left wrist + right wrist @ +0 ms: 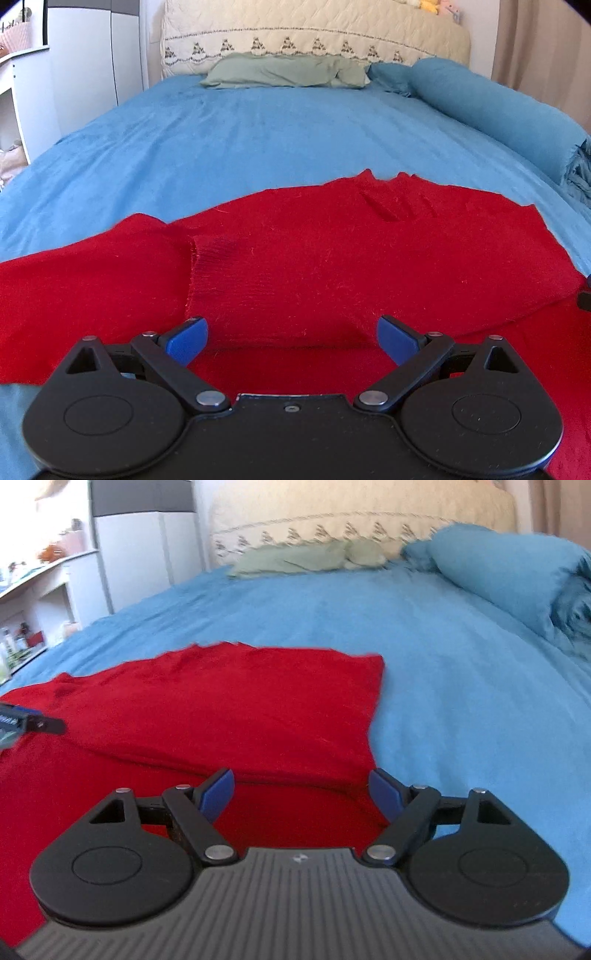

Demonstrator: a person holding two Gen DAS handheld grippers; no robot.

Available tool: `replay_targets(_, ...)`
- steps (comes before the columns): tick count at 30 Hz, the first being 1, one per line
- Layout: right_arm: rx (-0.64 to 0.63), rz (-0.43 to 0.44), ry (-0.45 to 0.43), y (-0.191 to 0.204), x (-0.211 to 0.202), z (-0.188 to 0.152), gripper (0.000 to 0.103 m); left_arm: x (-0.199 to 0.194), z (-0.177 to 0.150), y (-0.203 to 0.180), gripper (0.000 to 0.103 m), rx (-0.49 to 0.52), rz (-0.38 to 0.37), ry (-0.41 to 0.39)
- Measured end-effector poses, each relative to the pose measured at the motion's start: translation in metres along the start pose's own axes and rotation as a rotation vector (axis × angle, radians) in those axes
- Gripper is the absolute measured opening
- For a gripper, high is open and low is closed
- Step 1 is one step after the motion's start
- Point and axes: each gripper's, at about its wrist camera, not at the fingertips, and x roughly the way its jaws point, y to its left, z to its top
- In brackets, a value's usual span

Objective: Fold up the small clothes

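The left gripper (291, 338), black with blue pads, has its jaws spread wide and clamps nothing; only the fuzzy red knit sweater (295, 258) lies under the gap. A folded-over sleeve with a ribbed cuff (214, 266) crosses the garment at about 10 o'clock from the jaws. The right gripper (302, 794) also stands with its jaws apart and empty, over a folded edge of the same red sweater (229, 709), whose far right corner sits at 1 o'clock. At 9 o'clock in the right wrist view a tip of the other gripper shows. The sweater lies spread on a blue bedspread (258, 129); at 12 o'clock a green pillow (288, 72) rests against a cream quilted headboard (314, 26), and at 2 o'clock lies a blue rolled bolster (491, 107).
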Motion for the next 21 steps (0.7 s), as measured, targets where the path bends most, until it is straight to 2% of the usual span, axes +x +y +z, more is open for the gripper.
replay_targets(1,-0.017,-0.001,-0.009,0.002,-0.002,-0.001,0.098,0.003,-0.002,0.001,0.1,0.001,0.001,0.017)
replay_targets(3,-0.02,-0.014,0.029,0.0,0.001,-0.005,0.098,0.008,-0.006,0.002,0.1,-0.001,0.005,0.047)
replay_targets(6,-0.015,-0.025,0.037,0.002,0.0,-0.011,0.098,-0.001,-0.005,0.004,0.1,-0.019,0.008,0.048)
replay_targets(10,-0.061,-0.033,-0.029,0.022,-0.022,0.002,0.099,-0.038,0.0,0.021,0.1,-0.086,-0.004,-0.012)
replay_targets(13,-0.115,0.001,-0.047,0.05,-0.036,0.023,0.099,-0.082,0.009,0.049,0.1,-0.158,0.056,-0.072)
replay_targets(16,-0.163,0.029,-0.062,0.091,-0.047,0.045,0.103,-0.131,0.009,0.087,0.103,-0.26,0.151,-0.121)
replay_targets(18,-0.188,0.043,-0.065,0.119,-0.051,0.053,0.103,-0.156,0.0,0.122,0.103,-0.344,0.205,-0.138)
replay_targets(21,-0.185,0.087,-0.033,0.16,-0.048,0.057,0.103,-0.174,-0.027,0.177,0.103,-0.447,0.263,-0.147)
